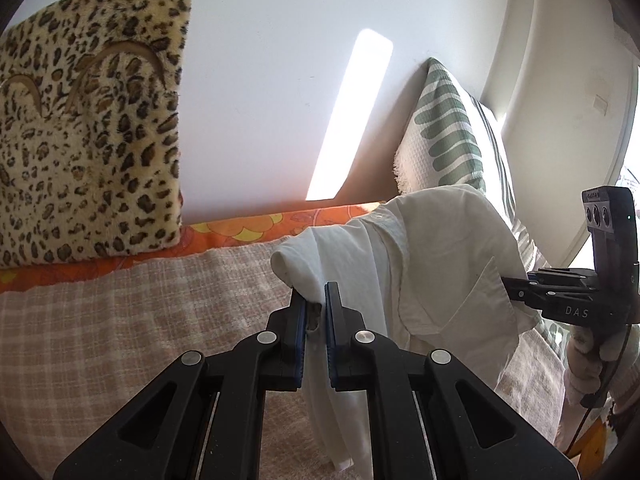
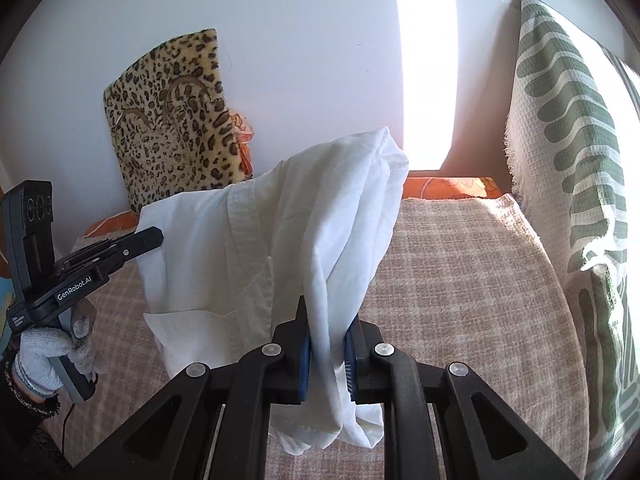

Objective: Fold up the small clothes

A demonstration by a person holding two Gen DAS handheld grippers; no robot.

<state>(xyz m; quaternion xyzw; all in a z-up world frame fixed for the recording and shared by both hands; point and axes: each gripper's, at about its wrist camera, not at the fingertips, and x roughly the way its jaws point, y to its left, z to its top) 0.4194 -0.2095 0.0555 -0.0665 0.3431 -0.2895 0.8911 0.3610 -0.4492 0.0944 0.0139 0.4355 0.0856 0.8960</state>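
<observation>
My left gripper and right gripper are both nearly closed, each pinching a bunch of the small white cotton shirt, which hangs between them above the pink checked blanket.

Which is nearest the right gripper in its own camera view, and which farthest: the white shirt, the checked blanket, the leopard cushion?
1. White shirt: clamped in the right gripper.
2. Checked blanket: spread just below and ahead.
3. Leopard cushion: far left, leaning on the wall.
</observation>
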